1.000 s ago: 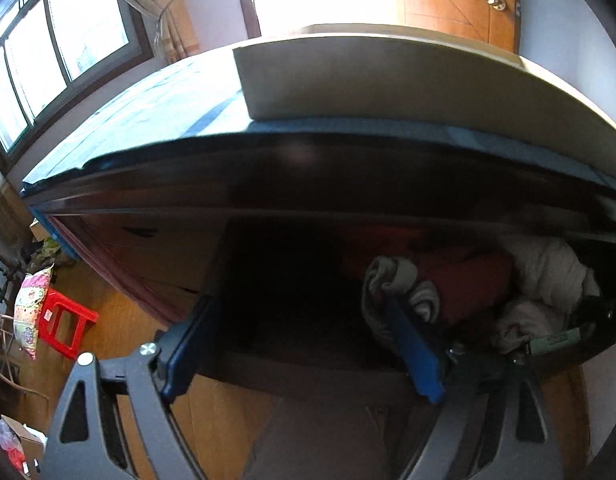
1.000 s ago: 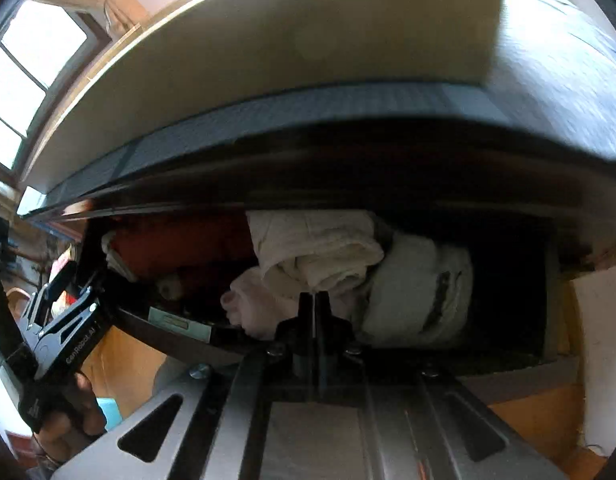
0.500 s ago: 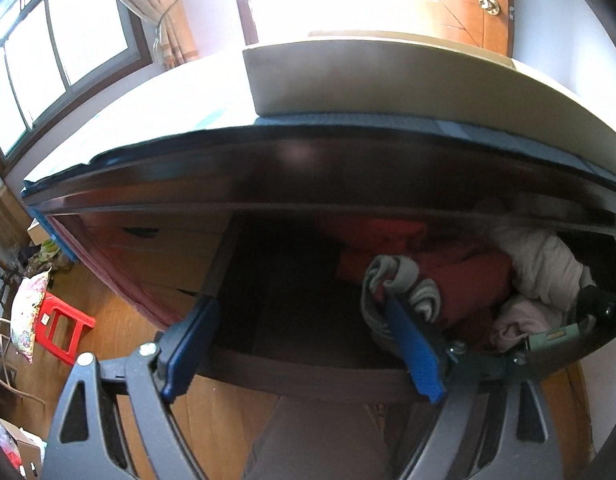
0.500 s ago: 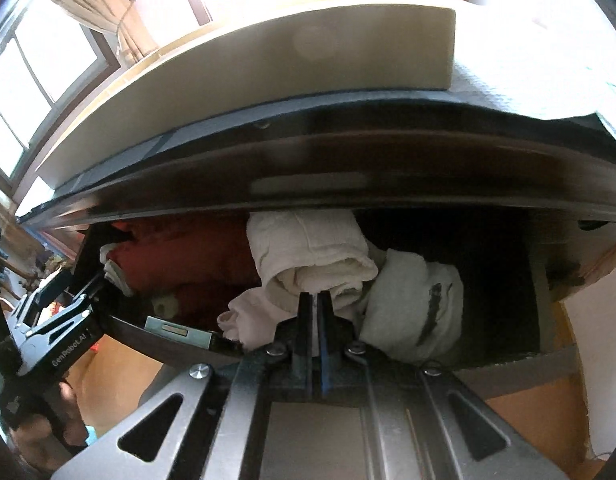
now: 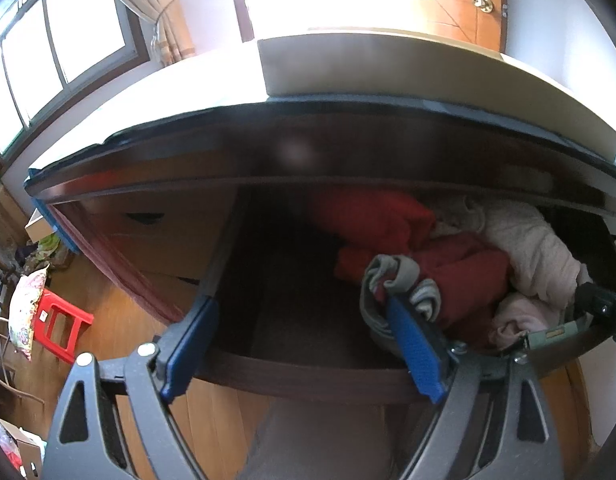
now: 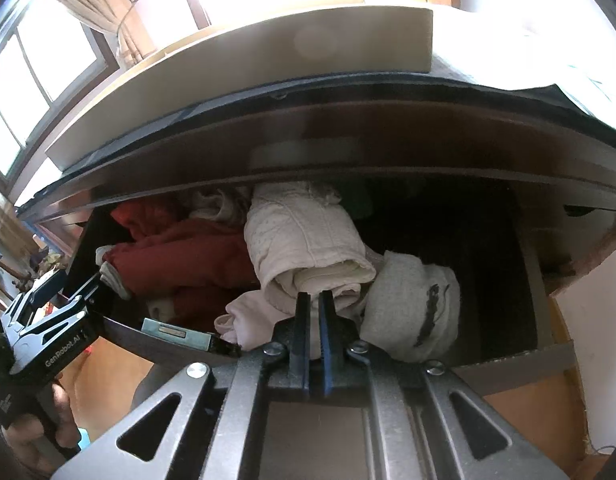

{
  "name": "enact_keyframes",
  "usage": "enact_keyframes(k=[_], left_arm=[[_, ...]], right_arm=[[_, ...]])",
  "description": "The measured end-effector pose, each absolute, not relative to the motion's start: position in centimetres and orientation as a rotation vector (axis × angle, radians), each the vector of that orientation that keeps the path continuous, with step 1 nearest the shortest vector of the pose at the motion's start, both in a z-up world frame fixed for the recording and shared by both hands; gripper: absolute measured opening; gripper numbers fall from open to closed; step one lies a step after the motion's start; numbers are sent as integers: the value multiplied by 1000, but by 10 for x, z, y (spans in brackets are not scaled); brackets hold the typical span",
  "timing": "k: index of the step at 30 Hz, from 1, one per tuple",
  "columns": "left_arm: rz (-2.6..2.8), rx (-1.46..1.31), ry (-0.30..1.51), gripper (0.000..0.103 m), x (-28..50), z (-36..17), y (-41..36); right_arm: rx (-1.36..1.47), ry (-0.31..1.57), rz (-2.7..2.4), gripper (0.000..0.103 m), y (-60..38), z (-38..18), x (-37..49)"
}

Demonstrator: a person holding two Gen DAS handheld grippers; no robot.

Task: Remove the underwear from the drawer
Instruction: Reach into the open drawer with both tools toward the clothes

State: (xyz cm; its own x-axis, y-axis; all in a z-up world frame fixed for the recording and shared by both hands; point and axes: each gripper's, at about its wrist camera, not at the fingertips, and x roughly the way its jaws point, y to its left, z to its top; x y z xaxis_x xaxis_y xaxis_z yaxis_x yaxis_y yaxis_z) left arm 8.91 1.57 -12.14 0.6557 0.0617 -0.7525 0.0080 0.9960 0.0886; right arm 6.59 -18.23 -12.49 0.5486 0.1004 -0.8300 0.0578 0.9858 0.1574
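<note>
The dark wooden drawer (image 5: 308, 376) stands pulled out, full of rolled clothes. My left gripper (image 5: 304, 344) is open wide over its front edge, and its right blue pad (image 5: 415, 348) rests against a grey rolled garment (image 5: 399, 280). Red garments (image 5: 459, 276) lie behind that. My right gripper (image 6: 315, 320) hangs at the drawer front, just before a cream rolled cloth (image 6: 304, 240). Its jaws are opening, a narrow slit with nothing pinched between them. Beside it lie a white roll with a dark mark (image 6: 415, 308) and a pale pink piece (image 6: 248, 320).
A bed with a pale mattress (image 6: 236, 92) overhangs the drawer. A metal lock plate (image 6: 176, 334) sits on the drawer front. A hand (image 6: 40, 436) holds the left gripper (image 6: 48, 344) at lower left. A red stool (image 5: 60, 328) stands on the wooden floor at left.
The right view now looks deeper into the drawer, and its fingers have parted by a sliver. The left gripper stays wide open against the grey roll.
</note>
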Motion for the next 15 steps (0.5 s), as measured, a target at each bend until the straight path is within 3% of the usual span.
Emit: enact_keyframes(k=[6, 9, 10, 13, 15], left_arm=[[6, 83, 859, 88, 82, -122, 19], [-11, 79, 854, 88, 78, -123, 21], [-15, 78, 852, 88, 76, -123, 21], [-32, 75, 851, 89, 71, -124, 25], [-47, 73, 851, 90, 67, -125, 27]], right_arm=[[172, 990, 31, 11, -179, -123, 57], [177, 984, 51, 19, -175, -122, 59], [171, 981, 56, 24, -173, -121, 58], [111, 972, 61, 67, -162, -122, 53], [108, 967, 44, 70, -161, -123, 52]])
